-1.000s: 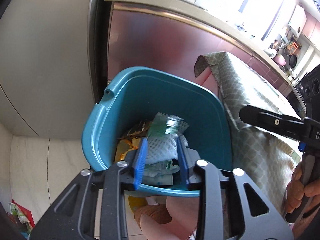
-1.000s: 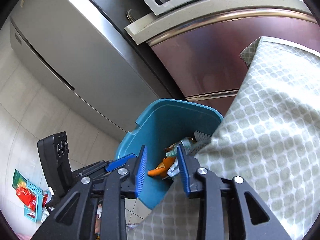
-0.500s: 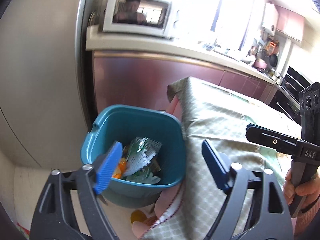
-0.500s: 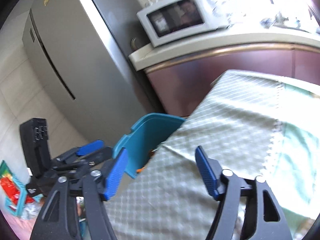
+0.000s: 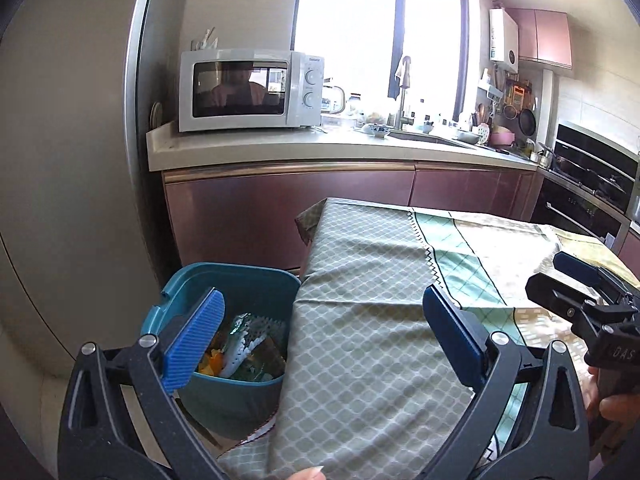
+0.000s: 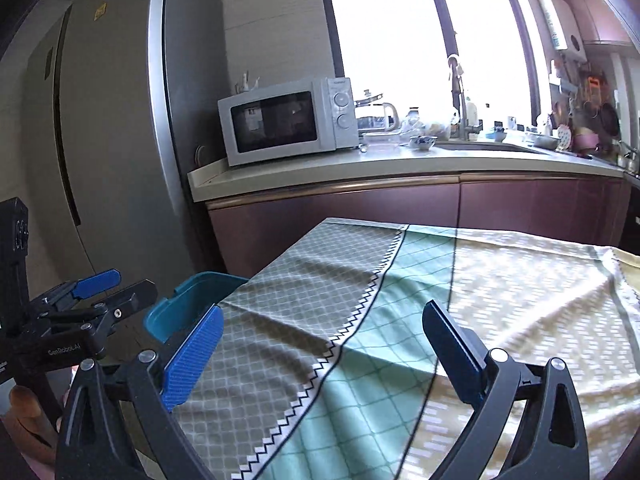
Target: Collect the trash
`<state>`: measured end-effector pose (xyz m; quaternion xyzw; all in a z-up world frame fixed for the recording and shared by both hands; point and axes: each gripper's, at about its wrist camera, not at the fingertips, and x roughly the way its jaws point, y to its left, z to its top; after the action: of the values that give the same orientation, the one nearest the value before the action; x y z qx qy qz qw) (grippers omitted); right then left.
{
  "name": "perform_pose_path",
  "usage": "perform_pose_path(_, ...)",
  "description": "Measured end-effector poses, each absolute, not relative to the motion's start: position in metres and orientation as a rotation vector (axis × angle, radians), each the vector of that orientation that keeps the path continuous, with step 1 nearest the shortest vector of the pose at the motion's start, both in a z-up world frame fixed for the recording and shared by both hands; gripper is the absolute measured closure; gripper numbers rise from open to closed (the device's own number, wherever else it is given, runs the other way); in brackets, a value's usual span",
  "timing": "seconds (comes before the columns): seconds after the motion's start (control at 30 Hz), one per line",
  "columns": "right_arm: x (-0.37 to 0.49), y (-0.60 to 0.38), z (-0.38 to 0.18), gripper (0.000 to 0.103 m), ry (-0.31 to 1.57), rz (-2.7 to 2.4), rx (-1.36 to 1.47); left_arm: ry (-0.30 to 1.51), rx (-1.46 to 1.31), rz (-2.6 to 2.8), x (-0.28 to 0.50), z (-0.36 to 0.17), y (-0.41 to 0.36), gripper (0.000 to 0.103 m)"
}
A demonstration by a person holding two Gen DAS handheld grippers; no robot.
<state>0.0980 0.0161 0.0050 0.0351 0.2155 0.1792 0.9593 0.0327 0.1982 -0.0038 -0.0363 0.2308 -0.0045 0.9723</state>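
A teal trash bin (image 5: 224, 280) stands on the floor beside the table and holds a white foam net (image 5: 248, 340), wrappers and an orange scrap (image 5: 212, 364). My left gripper (image 5: 323, 296) hangs above and behind the bin; its jaws are opening wide with nothing between them. My right gripper (image 6: 323, 310) is over the checked tablecloth (image 6: 480, 280), its jaws also opening and empty. Only the bin's rim (image 6: 192, 300) shows in the right wrist view. Each gripper's fingers (image 5: 560, 300) (image 6: 132, 296) show at the other view's edge.
A tall grey fridge (image 5: 60, 160) rises left of the bin. Behind it runs a counter (image 5: 280, 148) with a microwave (image 5: 248, 88) and a sink, above maroon cabinets. A black oven (image 5: 592, 184) is at the far right. A hand (image 5: 612, 404) holds the right gripper.
Both grippers went from nearly shut over the bin to wide open, and pulled back and up. The foam net that was between the left fingers now lies in the bin.
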Motion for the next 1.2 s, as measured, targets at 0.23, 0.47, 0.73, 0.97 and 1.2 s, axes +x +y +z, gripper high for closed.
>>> perform_pose_path(0.23, 0.07, -0.017, 0.006, 0.007, 0.383, 0.286, 0.077, 0.426, -0.044, 0.004, 0.016, 0.003, 0.166, 0.005)
perform_pose_path(0.47, 0.054, -0.032, 0.007, 0.007, 0.351, 0.247, 0.093, 0.398, -0.047, 0.002, 0.004, 0.007, 0.151, 0.005)
perform_pose_path(0.73, 0.038, -0.04, 0.01, 0.007, 0.317, 0.223, 0.098, 0.353, -0.044, 0.018, -0.009, 0.013, 0.144, 0.005)
perform_pose_path(0.97, 0.031, -0.04, 0.011, 0.007, 0.304, 0.223, 0.095, 0.339, -0.055, 0.032, -0.015, 0.015, 0.148, 0.005)
perform_pose_path(1.2, 0.027, -0.044, 0.012, 0.007, 0.294, 0.217, 0.096, 0.326, -0.052, 0.04, -0.018, 0.016, 0.148, 0.005)
